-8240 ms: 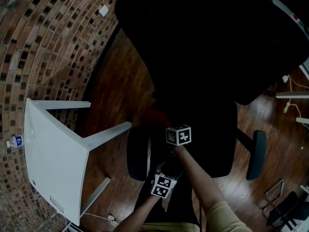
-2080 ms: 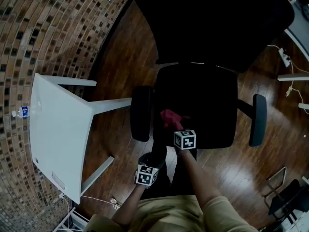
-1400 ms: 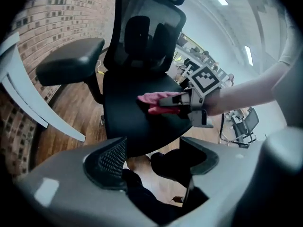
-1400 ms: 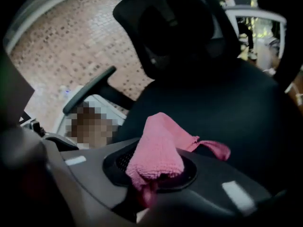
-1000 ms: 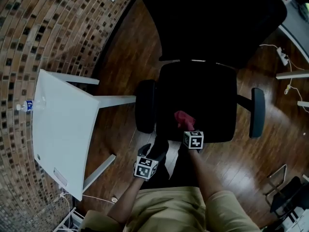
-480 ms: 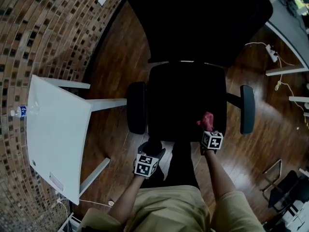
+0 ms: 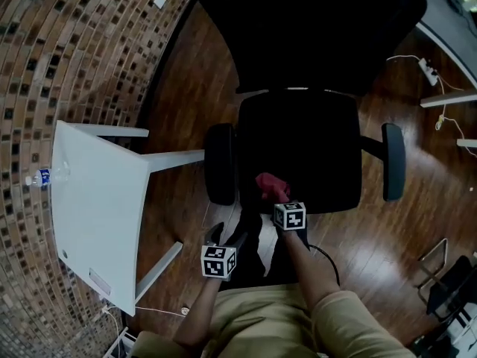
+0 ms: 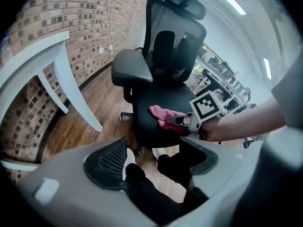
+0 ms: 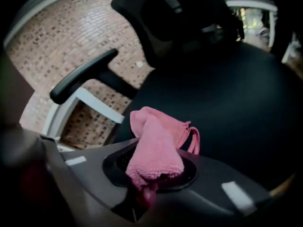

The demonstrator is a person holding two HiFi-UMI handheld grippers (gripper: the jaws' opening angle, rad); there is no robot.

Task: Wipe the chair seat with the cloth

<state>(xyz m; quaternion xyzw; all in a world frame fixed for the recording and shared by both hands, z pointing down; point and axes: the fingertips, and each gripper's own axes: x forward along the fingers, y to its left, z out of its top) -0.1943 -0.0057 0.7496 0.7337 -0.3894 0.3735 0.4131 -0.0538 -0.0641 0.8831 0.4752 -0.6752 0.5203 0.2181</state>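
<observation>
Pink cloth [image 7: 270, 186] is at the near edge of the chair seat [image 7: 313, 136], lower centre of the head view, close to the armrest [image 7: 220, 162] on the frame's left side. The right gripper [image 7: 276, 198] has it. The right gripper view shows both jaws clamped on a bunched wad, with a loose loop of hem hanging out toward the seat at frame centre. The left gripper [image 7: 223, 239] hangs below and left of that, off the chair. Its own view shows the jaws apart with nothing between them, only the person's dark trouser legs and a white shoe [image 8: 127, 157] past the gap. The seat is black and shows no visible dirt, so coverage can't be read from the pictures. Best guess is a wipe pass under way along the near edge. To do it well, the right gripper should tilt so the cloth meets the seat rather than the jaw tips, with enough pressure to flatten the wad. Overlapping strokes should then run from the near edge up toward the backrest [image 7: 298, 28], working across to the far armrest [image 7: 393, 161] at frame right. The chair looks like a swivel type, so side load may turn it. The free left gripper could brace the near armrest. The hanging loop could snag on the seat edge.
</observation>
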